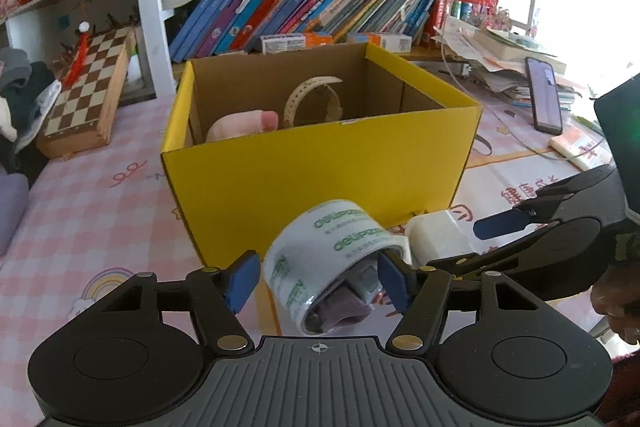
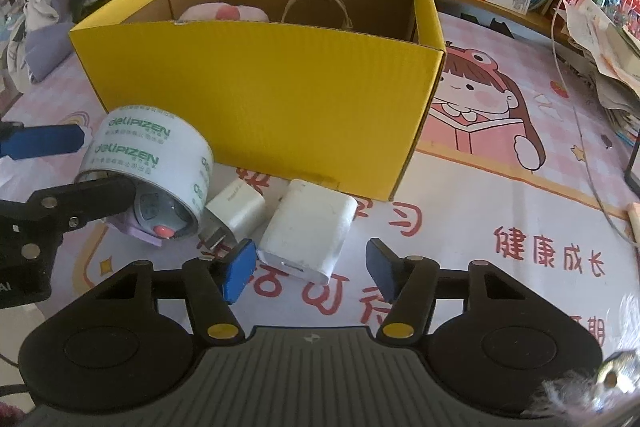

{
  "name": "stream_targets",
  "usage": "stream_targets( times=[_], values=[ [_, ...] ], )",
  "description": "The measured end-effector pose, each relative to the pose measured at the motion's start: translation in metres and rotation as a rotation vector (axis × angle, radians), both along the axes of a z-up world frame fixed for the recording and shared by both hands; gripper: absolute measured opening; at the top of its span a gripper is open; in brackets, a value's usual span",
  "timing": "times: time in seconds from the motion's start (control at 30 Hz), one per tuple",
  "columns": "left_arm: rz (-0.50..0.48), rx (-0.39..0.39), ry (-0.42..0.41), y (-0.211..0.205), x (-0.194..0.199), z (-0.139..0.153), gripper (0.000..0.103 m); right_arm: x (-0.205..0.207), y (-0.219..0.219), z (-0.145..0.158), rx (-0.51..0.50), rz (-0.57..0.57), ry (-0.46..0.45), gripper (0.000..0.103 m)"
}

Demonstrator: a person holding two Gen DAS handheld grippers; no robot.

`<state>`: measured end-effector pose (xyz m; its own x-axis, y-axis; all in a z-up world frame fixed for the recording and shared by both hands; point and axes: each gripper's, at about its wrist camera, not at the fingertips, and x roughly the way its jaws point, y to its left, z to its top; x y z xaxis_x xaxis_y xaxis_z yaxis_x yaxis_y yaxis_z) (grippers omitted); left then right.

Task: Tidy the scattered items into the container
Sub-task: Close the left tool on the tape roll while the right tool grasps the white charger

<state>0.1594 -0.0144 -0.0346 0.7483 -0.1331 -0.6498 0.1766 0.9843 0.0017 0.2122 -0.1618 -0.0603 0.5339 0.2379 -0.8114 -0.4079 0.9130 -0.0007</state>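
Two items, a pink toy (image 1: 244,125) and a strap (image 1: 314,99), already lie in the box (image 1: 320,163). Left out in front of it are the tape (image 1: 340,259), straddled by the left gripper (image 1: 318,281) with one pad inside its core and not yet clamped, two chargers (image 2: 308,229) and a small purple gadget (image 2: 154,217). The right gripper (image 2: 312,269) hangs open around the larger charger.

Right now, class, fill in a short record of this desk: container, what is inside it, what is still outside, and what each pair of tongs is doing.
container: yellow cardboard box, open at the top
inside: pink plush toy, cream perforated strap
outside: tape roll, small plug charger, larger white charger, all in front of the box
under the tape roll: a small purple gadget, partly hidden
left tongs: one pad inside the tape roll's core, the other beside its outer wall, not yet pressing
right tongs: open, pads either side of the larger white charger's near end
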Motion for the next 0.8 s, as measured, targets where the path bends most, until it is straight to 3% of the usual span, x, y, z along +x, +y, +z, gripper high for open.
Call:
stream_targets(
  times=[0.13, 0.27, 0.53, 0.8],
  values=[
    [0.003, 0.011, -0.002, -0.001, -0.001, 0.0, 0.065, -0.003, -0.002, 0.001, -0.02, 0.003, -0.007, 0.056],
    [-0.002, 0.014, 0.013, 0.001, -0.001, 0.0, 0.05, -0.004, -0.007, 0.001, -0.026, -0.009, 0.002, 0.052],
    [-0.026, 0.071, 0.006, -0.003, 0.007, -0.001, 0.052, -0.003, 0.002, -0.003, -0.024, 0.051, 0.0, 0.055],
    [-0.041, 0.101, 0.002, -0.005, 0.013, -0.001, 0.053, 0.007, -0.002, -0.006, -0.009, 0.018, 0.023, 0.045]
  ],
)
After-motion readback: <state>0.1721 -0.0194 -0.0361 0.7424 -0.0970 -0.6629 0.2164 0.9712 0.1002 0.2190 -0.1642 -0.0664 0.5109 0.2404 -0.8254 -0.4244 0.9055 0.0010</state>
